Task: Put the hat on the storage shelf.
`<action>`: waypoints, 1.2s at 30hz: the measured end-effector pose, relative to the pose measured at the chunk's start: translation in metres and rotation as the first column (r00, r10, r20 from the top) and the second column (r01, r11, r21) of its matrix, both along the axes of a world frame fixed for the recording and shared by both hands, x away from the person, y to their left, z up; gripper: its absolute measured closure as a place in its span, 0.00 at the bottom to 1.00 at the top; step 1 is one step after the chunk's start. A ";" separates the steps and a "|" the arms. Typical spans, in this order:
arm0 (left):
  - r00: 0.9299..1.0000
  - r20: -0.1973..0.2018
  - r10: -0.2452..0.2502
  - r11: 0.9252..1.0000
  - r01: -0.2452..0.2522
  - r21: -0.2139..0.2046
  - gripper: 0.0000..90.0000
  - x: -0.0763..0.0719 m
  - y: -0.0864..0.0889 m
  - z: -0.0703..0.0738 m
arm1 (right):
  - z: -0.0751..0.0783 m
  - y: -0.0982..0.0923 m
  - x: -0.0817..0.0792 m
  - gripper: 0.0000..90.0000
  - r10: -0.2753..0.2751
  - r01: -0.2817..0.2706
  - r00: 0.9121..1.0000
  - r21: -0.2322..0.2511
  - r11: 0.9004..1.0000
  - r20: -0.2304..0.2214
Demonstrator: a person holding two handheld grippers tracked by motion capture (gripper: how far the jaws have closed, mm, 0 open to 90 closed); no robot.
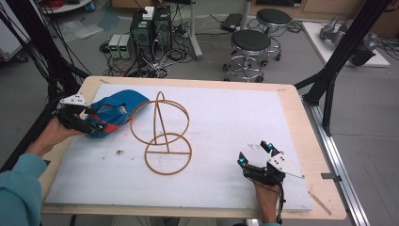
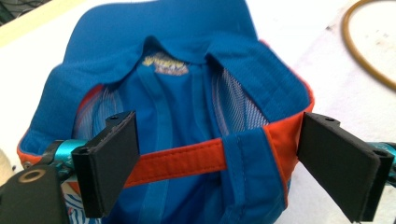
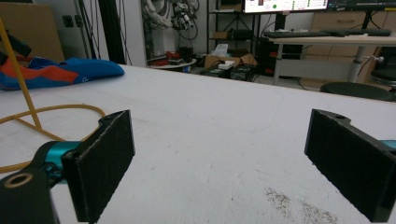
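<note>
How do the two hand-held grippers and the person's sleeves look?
Each hand-held gripper, left and right, is black with two flat black rectangular jaws, teal metal fittings at the jaw bases and a grey three-cornered plate on top. A black cable trails from the right one. The person wears a teal sleeve on the left arm.

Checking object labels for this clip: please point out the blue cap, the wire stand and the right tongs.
blue cap (image 1: 113,109): high view, on its blue crown.
wire stand (image 1: 168,167): high view, on its base ring's near rim.
right tongs (image 1: 254,154): high view, midway between the open fingertips.
</note>
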State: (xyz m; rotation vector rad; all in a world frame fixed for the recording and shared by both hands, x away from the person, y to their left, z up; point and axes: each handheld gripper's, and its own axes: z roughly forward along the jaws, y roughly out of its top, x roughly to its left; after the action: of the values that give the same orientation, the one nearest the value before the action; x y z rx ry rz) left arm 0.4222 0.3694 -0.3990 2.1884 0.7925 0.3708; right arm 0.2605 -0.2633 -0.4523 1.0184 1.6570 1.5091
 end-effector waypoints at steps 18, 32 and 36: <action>0.997 -0.065 0.029 0.993 -0.021 0.112 0.22 -0.007 -0.005 -0.022 | 0.000 0.000 0.000 0.08 -0.004 0.004 1.000 -0.002 1.000 0.004; 0.991 -0.131 0.039 0.988 -0.019 0.152 0.54 -0.006 -0.014 -0.028 | 0.000 0.000 0.000 0.08 -0.006 0.006 1.000 -0.003 1.000 0.006; 0.988 -0.140 0.064 0.989 -0.044 0.144 0.60 -0.006 -0.014 -0.027 | 0.000 0.000 0.000 0.08 -0.006 0.006 1.000 -0.003 1.000 0.006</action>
State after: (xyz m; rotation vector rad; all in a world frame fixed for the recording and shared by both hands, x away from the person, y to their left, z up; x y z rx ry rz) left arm 0.4164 0.3555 -0.4262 2.3494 0.9314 0.3064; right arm 0.2604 -0.2632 -0.4525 1.0158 1.6503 1.5045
